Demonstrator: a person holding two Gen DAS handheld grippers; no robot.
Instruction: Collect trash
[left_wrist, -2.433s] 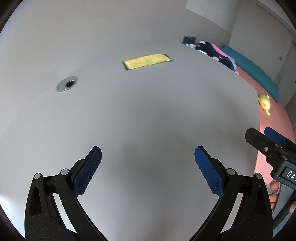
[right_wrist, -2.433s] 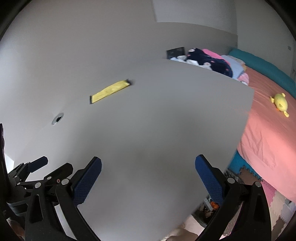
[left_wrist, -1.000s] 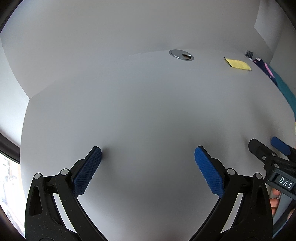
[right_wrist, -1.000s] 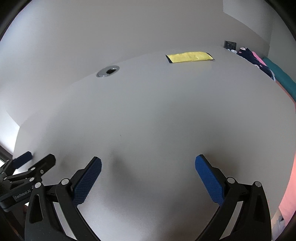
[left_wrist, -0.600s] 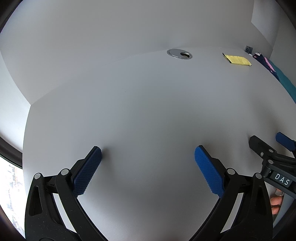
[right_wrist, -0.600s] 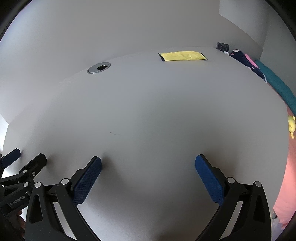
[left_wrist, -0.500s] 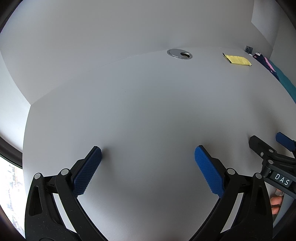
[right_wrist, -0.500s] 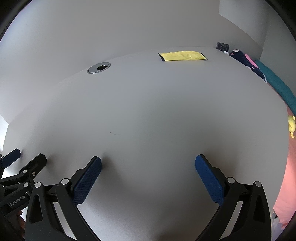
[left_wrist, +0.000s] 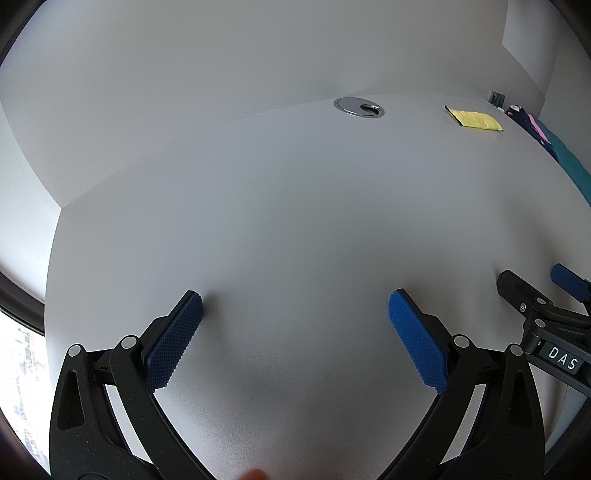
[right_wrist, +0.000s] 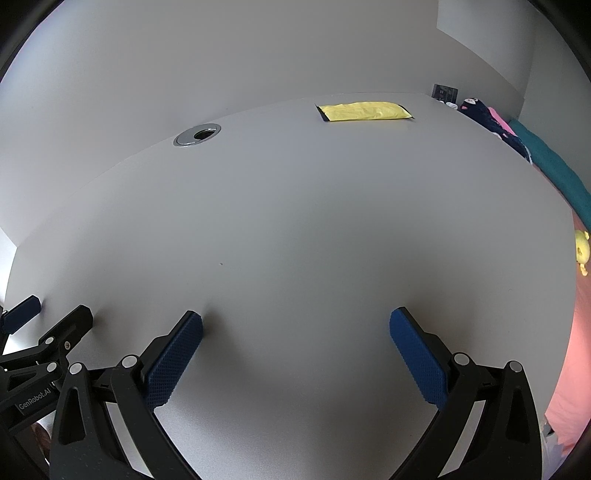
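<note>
Okay, my left gripper (left_wrist: 295, 325) and right gripper (right_wrist: 295, 343) both sit low over the near part of the grey desk (right_wrist: 314, 229), side by side, jaws spread wide with nothing between the blue pads (right_wrist: 173, 354). The yellow wrapper (right_wrist: 364, 110) lies flat at the far edge, right of the round grommet (right_wrist: 197, 135), well apart from both grippers. Off the desk's right side I see a bed (right_wrist: 561, 173) with a yellow toy (right_wrist: 583, 251).

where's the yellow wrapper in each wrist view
Left wrist: yellow wrapper lies far upper right on the table, right of the round metal grommet.
Right wrist: upper middle, wrapper right of the grommet.
Shared landmark: the grommet.
</note>
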